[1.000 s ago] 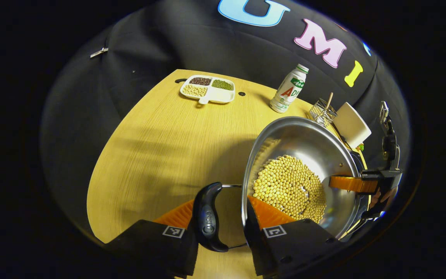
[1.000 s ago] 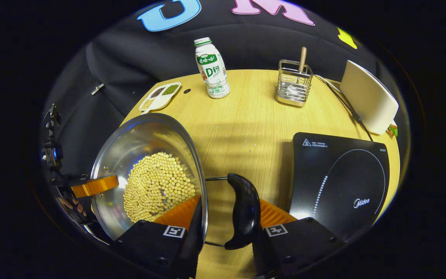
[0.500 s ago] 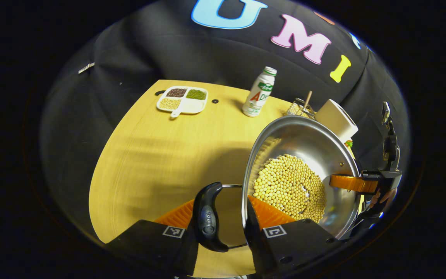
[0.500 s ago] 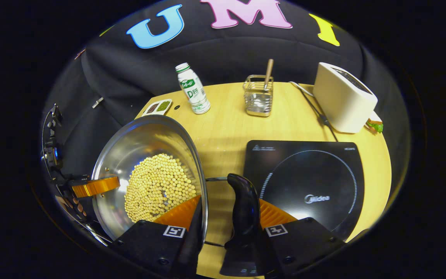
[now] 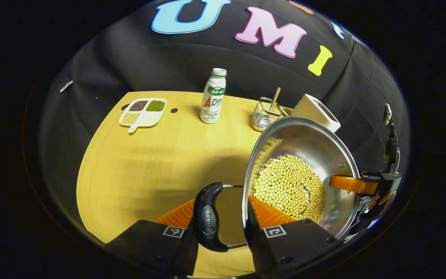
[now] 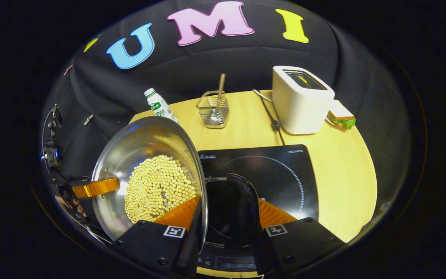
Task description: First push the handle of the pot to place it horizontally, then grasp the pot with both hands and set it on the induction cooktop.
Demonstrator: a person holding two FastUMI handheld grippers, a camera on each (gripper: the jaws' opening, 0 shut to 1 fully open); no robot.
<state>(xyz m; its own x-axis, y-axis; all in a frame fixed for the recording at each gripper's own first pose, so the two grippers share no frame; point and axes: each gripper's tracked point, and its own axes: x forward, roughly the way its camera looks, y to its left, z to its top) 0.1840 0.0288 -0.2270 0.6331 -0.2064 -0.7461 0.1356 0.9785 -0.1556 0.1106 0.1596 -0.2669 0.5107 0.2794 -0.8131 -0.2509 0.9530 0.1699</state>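
The pot [image 5: 300, 174], a steel one holding a bed of yellow beans [image 5: 289, 190], is held up between the two tools, above the wooden table [image 5: 149, 162].

In the left gripper view the left gripper [image 5: 218, 207] sits at six o'clock. Its orange fingers [image 5: 265, 211] straddle the pot's rim and the black side handle [image 5: 206, 217]: one finger lies inside the pot against the wall, the other on the far side of the handle, so the tool is pinched on that handle and rim. At about three o'clock the other tool's orange finger reaches in over the opposite rim.

In the right gripper view the right gripper [image 6: 225, 207] is likewise at six o'clock, closed on the pot's other black handle [image 6: 238, 209] and rim, with one finger inside among the beans. The pot fills the view from seven to ten o'clock. Just beyond the handle, from the middle toward four o'clock, lies the black induction cooktop [image 6: 277, 170]; the handle hangs over its near edge.

Farther back, at about twelve o'clock, a wire holder [image 6: 213, 108] stands with a wooden stick in it. A white toaster [image 6: 300, 99] is at one o'clock, a sandwich [image 6: 341, 116] just beside it. A milk bottle [image 5: 212, 100] stands at twelve in the left gripper view, with a divided dish of grains [image 5: 142, 111] at ten o'clock.
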